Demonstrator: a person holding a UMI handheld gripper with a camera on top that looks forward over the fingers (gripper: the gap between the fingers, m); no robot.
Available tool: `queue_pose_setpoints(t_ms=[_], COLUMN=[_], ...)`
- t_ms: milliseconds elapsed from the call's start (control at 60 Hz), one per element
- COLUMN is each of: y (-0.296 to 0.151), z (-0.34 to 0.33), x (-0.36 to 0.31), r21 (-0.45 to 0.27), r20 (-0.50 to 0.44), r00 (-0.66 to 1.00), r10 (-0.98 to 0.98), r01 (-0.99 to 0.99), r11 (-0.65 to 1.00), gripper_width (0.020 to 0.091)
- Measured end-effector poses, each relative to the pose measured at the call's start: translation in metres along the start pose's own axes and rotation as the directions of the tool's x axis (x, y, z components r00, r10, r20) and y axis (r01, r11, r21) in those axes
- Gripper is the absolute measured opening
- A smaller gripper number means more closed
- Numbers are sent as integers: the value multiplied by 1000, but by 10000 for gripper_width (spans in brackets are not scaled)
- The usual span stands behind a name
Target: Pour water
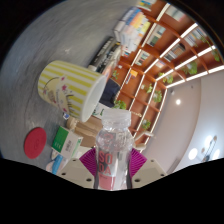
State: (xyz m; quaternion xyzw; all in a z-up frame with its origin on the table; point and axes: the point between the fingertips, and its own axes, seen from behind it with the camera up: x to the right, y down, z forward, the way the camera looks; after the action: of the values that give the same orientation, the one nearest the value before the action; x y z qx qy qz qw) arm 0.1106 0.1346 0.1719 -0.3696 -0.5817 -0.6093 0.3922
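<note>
The claw [113,165] is clenched on a clear plastic water bottle [113,150], both magenta pads [90,160] pressing its sides. Just beyond the bottle's neck stands a yellow striped cup [68,86]; a red lid [36,141] lies nearby, shelves [160,55] behind.

Bottle [113,150] base and claw [112,165] fingertips hidden.

Tilted tabletop [88,125], striped yellow mug [70,84] on it, red lid [36,141], possibly small boxes [62,140] alongside
</note>
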Motion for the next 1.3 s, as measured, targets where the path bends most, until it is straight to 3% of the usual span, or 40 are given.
queue_pose_setpoints(t_ms=[117, 267, 417, 533, 667, 750, 783, 933, 1117, 1233, 1300], y=[13, 5, 1, 4, 12, 5, 6, 5, 7, 21, 30], z=[-13, -27, -23, -12, -3, -4, -4, -6, -5, -19, -35], x=[-9, -22, -41, -55, -71, -87, -82, -83, -84, -79, -72], r21=[-14, -76, -195, -228, -199, -218, -179, -160, -182, -191, -176], r20=[83, 231, 302, 284, 255, 260, 261, 250, 216, 166, 144], r00=[898, 389, -199, -422, -438, -422, -411, -368, -333, -311, -314], r10=[433, 892, 932, 861, 862, 868, 873, 896, 918, 936, 938], r01=[-433, -906, -970, -902, -896, -902, -910, -928, -937, -941, -941], r11=[901, 415, -144, -367, -397, -373, -375, -336, -297, -279, -288], gripper_width=[410, 411, 410, 410, 409, 411, 410, 413, 568, 856, 854])
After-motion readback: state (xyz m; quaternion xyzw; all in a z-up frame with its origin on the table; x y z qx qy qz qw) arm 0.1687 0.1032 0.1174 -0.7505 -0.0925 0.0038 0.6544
